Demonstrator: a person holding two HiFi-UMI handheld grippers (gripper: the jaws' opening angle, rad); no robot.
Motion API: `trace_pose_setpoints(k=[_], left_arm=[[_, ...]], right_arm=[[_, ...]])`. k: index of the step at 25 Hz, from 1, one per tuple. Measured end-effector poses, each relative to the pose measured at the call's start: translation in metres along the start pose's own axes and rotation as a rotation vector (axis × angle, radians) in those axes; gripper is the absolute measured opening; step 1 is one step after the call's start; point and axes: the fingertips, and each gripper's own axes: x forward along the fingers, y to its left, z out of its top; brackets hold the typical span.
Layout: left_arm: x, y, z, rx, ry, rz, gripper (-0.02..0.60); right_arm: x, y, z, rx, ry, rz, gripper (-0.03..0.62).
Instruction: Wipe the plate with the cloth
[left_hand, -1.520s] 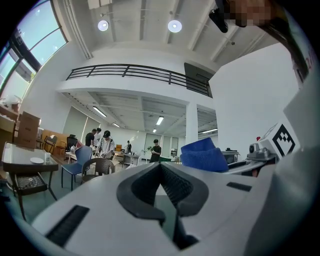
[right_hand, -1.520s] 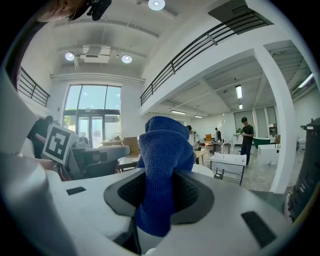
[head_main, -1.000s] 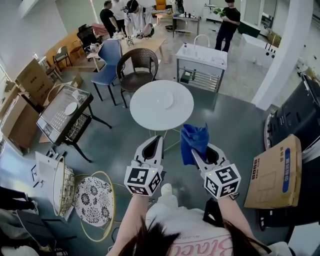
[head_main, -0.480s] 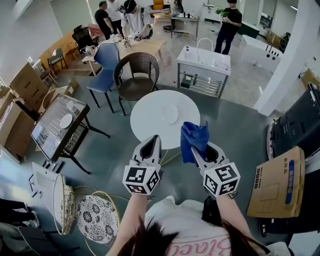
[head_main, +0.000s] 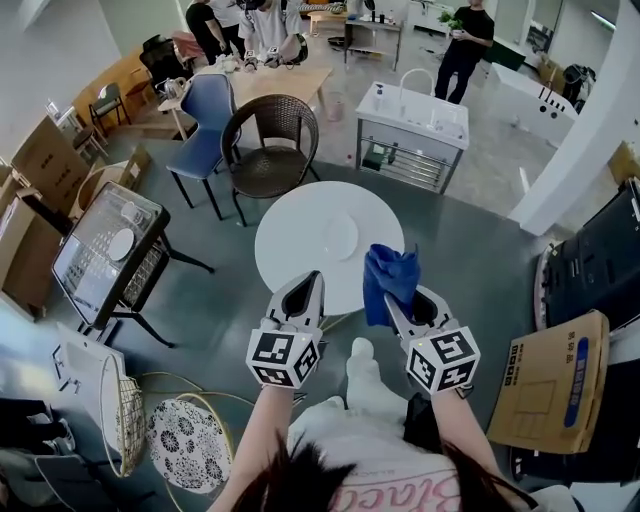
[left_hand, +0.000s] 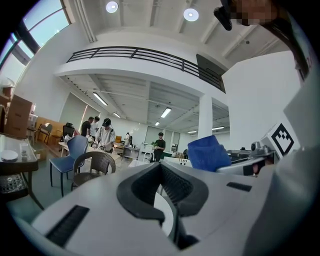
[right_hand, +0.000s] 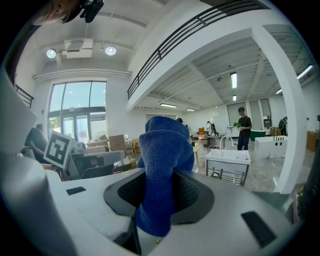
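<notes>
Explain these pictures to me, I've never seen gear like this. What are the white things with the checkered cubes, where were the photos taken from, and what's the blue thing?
There is no robot here. A person holds a hand-held gripper in each hand, and the checkered cubes are part of those grippers. The head view comes from a camera on the person's head, looking steeply down. The other two views come from cameras riding on each gripper, looking along its jaws.

The left gripper is shut and empty. The right gripper is shut on the blue thing, which is a cloth.

Ahead stands a round white table with a white plate on it. I can see nothing else on the table. The cloth is not touching the plate.
</notes>
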Motion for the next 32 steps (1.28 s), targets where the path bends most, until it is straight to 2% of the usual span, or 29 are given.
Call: trace_pose_setpoints(k=[9, 16, 23, 27, 32], left_arm=[[0.084, 0.045, -0.006, -0.031, 0.036, 0.073, 0.008], [0.134, 0.058, -0.009, -0.048, 0.061, 0.085, 0.008], [0.161, 0.075, -0.024, -0.07, 0.101, 0.133, 0.015], [0.166, 0.085, -0.036, -0.091, 0.144, 0.127, 0.097], [0.172, 0.104, -0.068, -0.142, 0.242, 0.122, 0.109]], right_arm=[[0.073, -0.06, 0.023, 0.005, 0.018, 0.045, 0.133], [0.118, -0.103, 0.03, 0.01, 0.066, 0.091, 0.133], [0.151, -0.118, 0.021, 0.004, 0.12, 0.143, 0.133], [0.165, -0.116, 0.018, 0.01, 0.144, 0.157, 0.133], [0.18, -0.112, 0.007, 0.014, 0.169, 0.157, 0.133]])
